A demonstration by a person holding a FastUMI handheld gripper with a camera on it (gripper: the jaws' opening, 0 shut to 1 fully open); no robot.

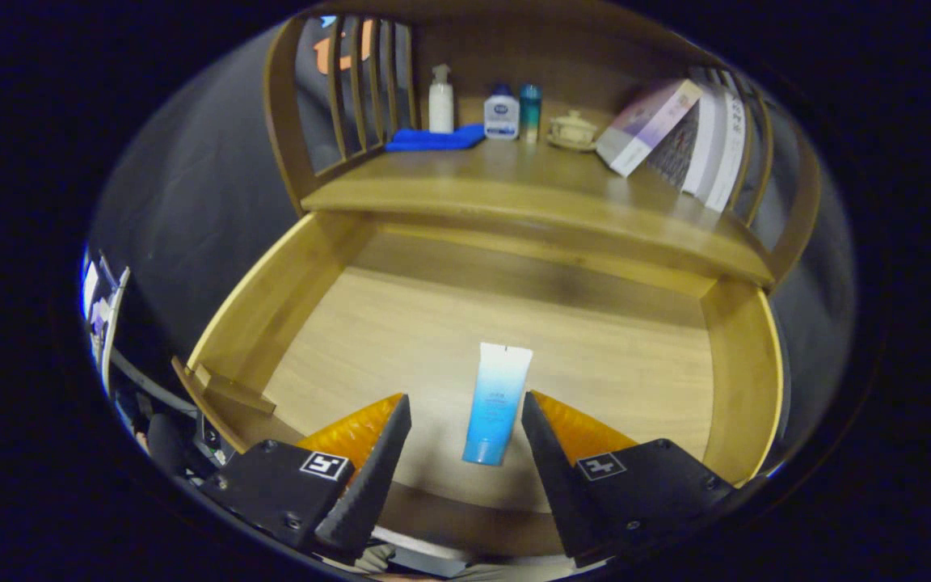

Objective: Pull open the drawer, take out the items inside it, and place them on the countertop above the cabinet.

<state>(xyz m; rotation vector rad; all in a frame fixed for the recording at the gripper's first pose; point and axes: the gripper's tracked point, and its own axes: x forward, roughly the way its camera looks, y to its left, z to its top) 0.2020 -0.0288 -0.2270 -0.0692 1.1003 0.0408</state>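
The wooden drawer (288, 299) is pulled out wide below the countertop (514, 190). On its floor lies a white-to-blue tube (498, 402), cap end toward me. My gripper (465, 408) hovers over the drawer's near part, open, with the tube's lower half in the gap between the two fingers. Neither finger touches the tube. On the countertop stand a white pump bottle (440, 100), a small white-and-blue bottle (502, 114), a teal can (529, 113) and a folded blue cloth (436, 138).
A small lidded ceramic cup (572, 129) and a leaning box (647, 125) with upright books (716, 149) sit on the counter's right side. Slatted wooden rails (356, 89) fence the counter's two ends. The drawer's side walls (744, 380) flank the gripper.
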